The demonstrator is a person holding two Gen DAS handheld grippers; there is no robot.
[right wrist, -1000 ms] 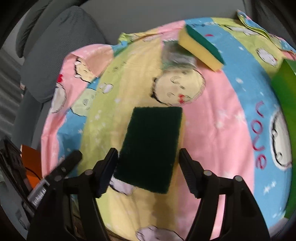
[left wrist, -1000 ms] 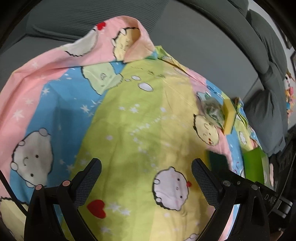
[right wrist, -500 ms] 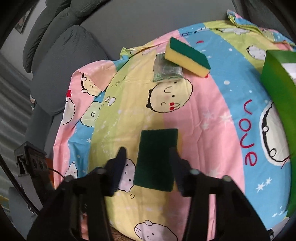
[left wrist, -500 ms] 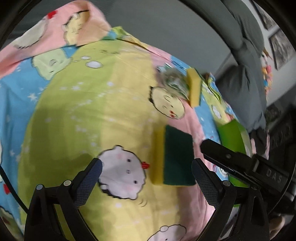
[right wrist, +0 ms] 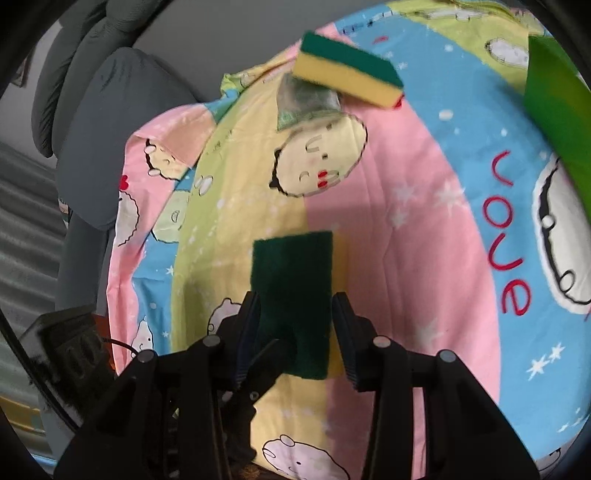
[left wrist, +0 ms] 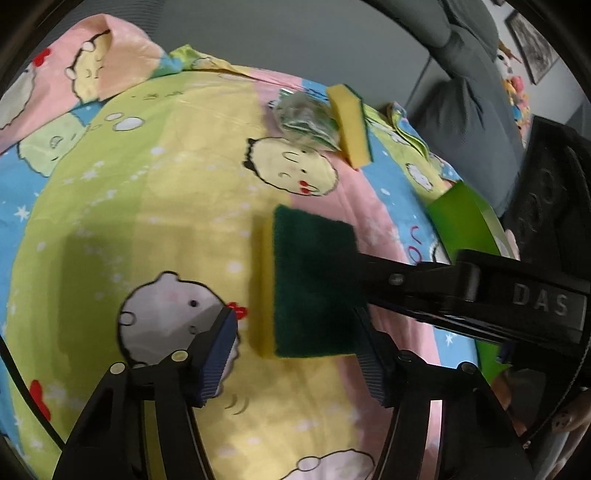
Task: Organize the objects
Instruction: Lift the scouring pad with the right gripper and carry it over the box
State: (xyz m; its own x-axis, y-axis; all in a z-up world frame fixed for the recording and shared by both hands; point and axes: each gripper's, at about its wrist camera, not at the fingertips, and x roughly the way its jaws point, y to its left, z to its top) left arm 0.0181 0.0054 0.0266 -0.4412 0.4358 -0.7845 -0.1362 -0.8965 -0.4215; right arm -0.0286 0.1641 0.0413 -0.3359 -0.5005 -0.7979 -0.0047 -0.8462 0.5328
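While both claws converge on one sponge, the left-wrist view shows the near sponge [left wrist: 314, 288] lying flat, dark green scouring face up and yellow foam at its left edge, on a cartoon-printed sheet [left wrist: 155, 206] spread over a grey sofa [left wrist: 295, 33]. The left claw [left wrist: 299, 354] has just been closing; its jaws stand either side of the sponge's near end, the left pad clear of the yellow edge, the right pad at the green edge, so the claw reads as released. From the right of that view the right claw [left wrist: 358, 284] reaches across, one finger lying over the sponge's right edge. In the right-wrist view the right claw [right wrist: 295, 332] is clenched on the near sponge [right wrist: 291, 291], both pads against its long sides; part of the other claw shows beneath it. Farther back on the sheet [right wrist: 424, 206] a second sponge [right wrist: 347, 74] rests tilted, its edge on a crumpled clear packet [right wrist: 306, 103]. A bright green box [right wrist: 557, 122] stands at the right edge, well apart from the near sponge.
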